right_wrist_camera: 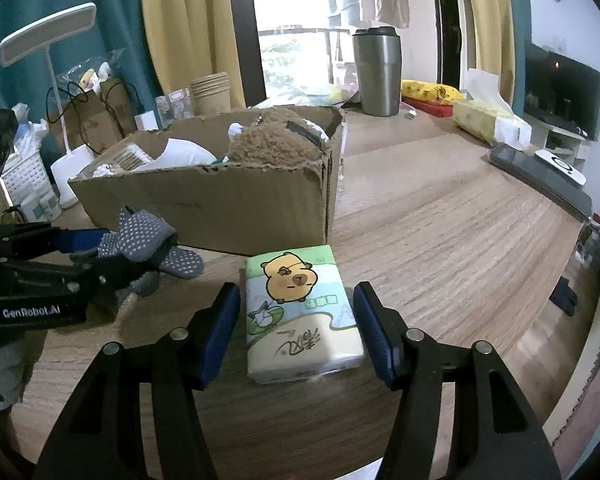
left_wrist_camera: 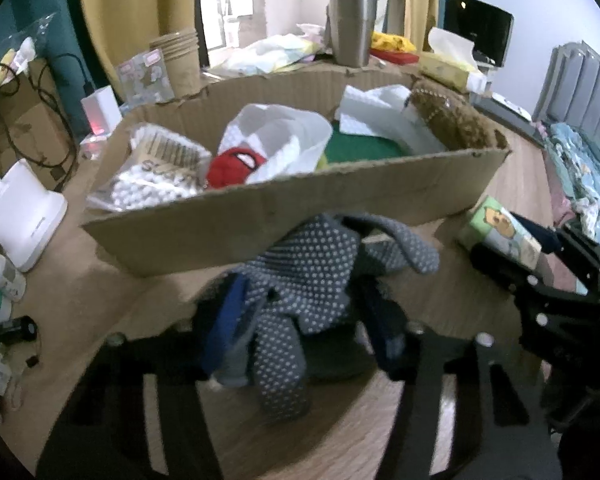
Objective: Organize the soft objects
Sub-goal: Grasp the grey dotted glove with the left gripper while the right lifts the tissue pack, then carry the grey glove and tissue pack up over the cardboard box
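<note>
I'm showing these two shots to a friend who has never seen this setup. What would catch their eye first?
Probably the tissue pack with its cartoon capybara, lying on the wooden table between the open pads of the right tool. Next, the dotted grey gloves pinched in the left tool, just in front of the torn cardboard box stuffed with soft things.

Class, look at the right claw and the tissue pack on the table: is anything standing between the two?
Nothing visible does. The tissue pack lies flat on the table, already between the open fingers of the right claw, with a gap showing on each side.
</note>
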{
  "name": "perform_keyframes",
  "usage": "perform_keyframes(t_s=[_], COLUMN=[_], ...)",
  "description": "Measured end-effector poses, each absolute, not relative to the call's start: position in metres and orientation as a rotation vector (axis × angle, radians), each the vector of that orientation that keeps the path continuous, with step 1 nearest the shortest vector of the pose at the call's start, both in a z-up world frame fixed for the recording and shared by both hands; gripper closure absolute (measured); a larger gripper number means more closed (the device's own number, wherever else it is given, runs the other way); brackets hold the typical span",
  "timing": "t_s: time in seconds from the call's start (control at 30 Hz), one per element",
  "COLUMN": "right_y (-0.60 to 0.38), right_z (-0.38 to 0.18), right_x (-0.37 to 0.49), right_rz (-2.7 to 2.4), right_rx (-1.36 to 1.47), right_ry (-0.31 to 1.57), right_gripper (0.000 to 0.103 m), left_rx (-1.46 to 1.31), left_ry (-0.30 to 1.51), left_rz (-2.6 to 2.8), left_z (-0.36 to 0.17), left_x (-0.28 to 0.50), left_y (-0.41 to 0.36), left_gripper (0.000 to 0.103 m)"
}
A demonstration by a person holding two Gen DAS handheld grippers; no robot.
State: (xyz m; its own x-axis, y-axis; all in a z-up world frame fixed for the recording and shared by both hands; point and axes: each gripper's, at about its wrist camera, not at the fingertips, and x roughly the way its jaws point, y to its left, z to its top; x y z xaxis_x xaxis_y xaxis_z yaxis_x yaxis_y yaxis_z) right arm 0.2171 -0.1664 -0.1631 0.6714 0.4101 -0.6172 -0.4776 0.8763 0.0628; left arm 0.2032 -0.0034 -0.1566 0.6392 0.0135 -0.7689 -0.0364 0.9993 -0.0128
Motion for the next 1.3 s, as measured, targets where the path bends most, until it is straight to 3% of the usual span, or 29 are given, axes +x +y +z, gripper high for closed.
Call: perform_keyframes(t_s=[0.13, 0.2, 0.23, 0.27, 0.57, 1.3], right_y=[-0.164, -0.163, -0.163, -0.163, -0.162, -0.155], right_z=[-0.165, -0.165, -0.165, -0.165, -0.158, -0.112], right_x=[0.214, 0.213, 0.212, 0.211, 0.203, 0.168], right_rz=[0.503, 0.498, 0.496, 0.499, 0.518, 0.547], right_rx=[-0.121, -0.127, -0.128, -0.130, -0.124, -0.144], right_ry=[0.660, 0.654, 0.651, 0.648, 0.613, 0.503], right_gripper=[0.041, 0.041, 0.043, 0.052, 0.055, 0.055], left_rx=[-0.022, -0.026, -0.027, -0.027, -0.053, -0.078], left_ry=[0.867, 0.857, 0.855, 0.850, 0.817, 0.642], left_rz=[0.020, 0.011, 0.008, 0.005, -0.020, -0.087], left_z=[-0.154, -0.152, -0.151, -0.150, -0.142, -0.090], left_x=[0.201, 0.199, 0.198, 0.197, 0.184, 0.139], left_y=[-0.004, -0.005, -0.005, -0.005, -0.003, -0.001], left_gripper=[0.070, 0.073, 0.076, 0.078, 0.084, 0.084])
